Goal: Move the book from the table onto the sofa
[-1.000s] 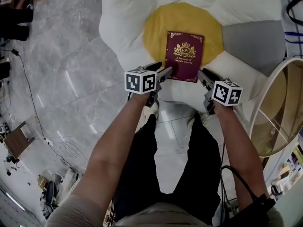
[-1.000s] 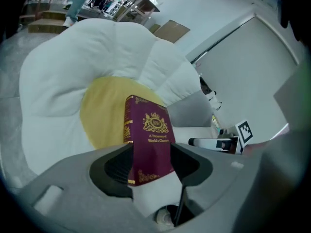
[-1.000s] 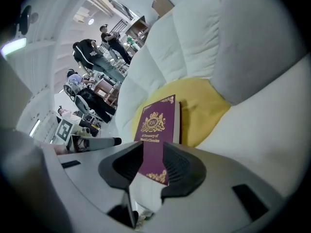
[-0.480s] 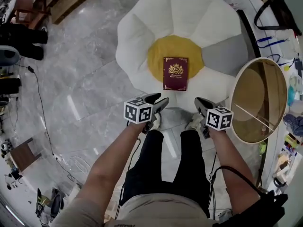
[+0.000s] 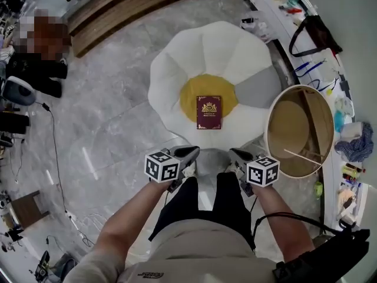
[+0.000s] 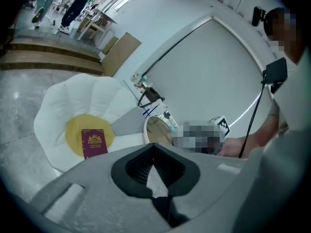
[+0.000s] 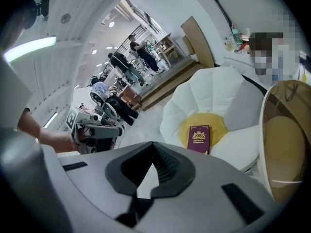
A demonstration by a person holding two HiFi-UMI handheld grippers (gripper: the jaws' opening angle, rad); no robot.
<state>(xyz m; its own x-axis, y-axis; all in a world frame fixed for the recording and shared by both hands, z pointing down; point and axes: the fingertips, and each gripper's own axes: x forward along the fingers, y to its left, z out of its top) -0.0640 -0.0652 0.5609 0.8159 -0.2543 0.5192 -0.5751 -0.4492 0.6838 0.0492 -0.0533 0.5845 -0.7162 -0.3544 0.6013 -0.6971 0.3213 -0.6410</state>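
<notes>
The book (image 5: 209, 112) lies flat on the sofa's (image 5: 177, 69) yellow middle, clear of its white edges. Open floor (image 5: 112, 117) spreads to the left; the round table (image 5: 294, 128) stands just beside the sofa on the right. The left gripper (image 5: 194, 151) and right gripper (image 5: 233, 152) hang clenched and empty, well apart from the book

The right gripper (image 7: 152, 145) has its grey jaws pressed together with nothing between them. Beyond, a maroon gold-crested book (image 7: 198, 139) lies flat on the yellow centre of the white flower-shaped sofa (image 7: 214, 93). A round white-rimmed table (image 7: 286, 144) stands just right of the sofa.
</notes>
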